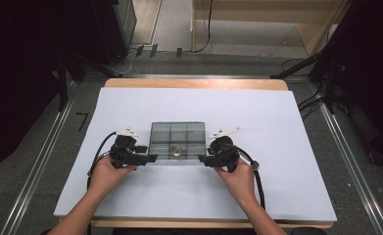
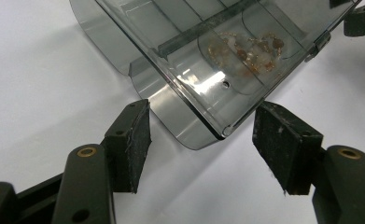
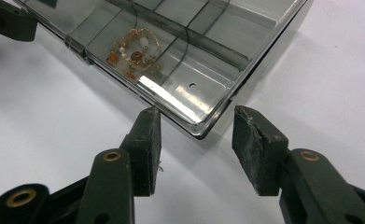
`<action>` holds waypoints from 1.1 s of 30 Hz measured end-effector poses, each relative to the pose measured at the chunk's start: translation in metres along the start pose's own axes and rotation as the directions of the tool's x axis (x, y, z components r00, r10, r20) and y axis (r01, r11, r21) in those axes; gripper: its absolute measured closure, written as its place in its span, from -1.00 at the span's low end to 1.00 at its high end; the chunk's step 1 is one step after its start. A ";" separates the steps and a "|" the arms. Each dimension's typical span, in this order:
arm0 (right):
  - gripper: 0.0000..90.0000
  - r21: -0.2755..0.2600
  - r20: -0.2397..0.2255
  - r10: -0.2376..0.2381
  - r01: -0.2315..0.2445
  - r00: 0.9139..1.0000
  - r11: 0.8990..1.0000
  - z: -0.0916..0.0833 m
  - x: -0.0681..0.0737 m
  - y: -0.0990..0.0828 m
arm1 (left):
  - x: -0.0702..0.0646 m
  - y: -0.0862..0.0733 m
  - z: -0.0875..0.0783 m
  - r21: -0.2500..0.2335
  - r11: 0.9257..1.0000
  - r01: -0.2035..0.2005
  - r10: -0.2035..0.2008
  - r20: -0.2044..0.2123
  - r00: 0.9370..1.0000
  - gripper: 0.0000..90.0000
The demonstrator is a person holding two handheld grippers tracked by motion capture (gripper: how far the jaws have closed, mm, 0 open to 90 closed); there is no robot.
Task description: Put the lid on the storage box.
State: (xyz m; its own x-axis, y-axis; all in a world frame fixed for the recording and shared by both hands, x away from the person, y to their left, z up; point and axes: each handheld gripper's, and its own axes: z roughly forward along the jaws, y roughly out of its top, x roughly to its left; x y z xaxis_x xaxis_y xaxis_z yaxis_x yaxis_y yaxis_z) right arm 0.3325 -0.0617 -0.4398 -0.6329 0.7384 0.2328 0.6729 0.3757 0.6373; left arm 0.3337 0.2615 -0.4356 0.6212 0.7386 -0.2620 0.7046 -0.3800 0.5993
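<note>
Two grippers flank a smoky grey, clear plastic compartment box (image 1: 175, 139) with a closed lid and a small tangle of amber and white beaded jewellery (image 2: 248, 48) inside. Left gripper (image 2: 202, 140): fingers (image 2: 134, 140) spread, a near corner of the box just ahead between them, untouched. Right gripper (image 3: 199, 142): fingers (image 3: 255, 144) likewise apart, the other near corner just ahead, no contact.

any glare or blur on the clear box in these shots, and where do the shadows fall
Left gripper view: a white glare streak on the smoky transparent plastic compartment box, its shadow falling on the white table sheet below the corner; the black jaws near the lens look slightly soft. Right gripper view: a bright glare bar along the box's near edge. High view: even light, dark surroundings, the box small and low in detail.
</note>
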 end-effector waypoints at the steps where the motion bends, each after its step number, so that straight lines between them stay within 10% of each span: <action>1: 0.19 0.002 0.000 0.001 -0.001 1.000 1.000 0.000 0.000 0.000 | 0.000 0.000 0.000 0.005 1.000 0.001 -0.001 0.004 1.000 -0.16; 33: 0.20 -0.043 -0.016 0.000 0.000 1.000 0.999 -0.020 -0.004 0.003 | 0.002 0.003 -0.021 -0.006 1.000 0.007 -0.006 0.023 1.000 -0.17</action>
State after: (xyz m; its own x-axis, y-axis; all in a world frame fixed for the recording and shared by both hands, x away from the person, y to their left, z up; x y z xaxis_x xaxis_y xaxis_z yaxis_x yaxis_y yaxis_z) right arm 0.3295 -0.0750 -0.4247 -0.6392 0.7293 0.2441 0.6559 0.3512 0.6682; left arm 0.3295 0.2733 -0.4187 0.6243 0.7282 -0.2828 0.7065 -0.3718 0.6021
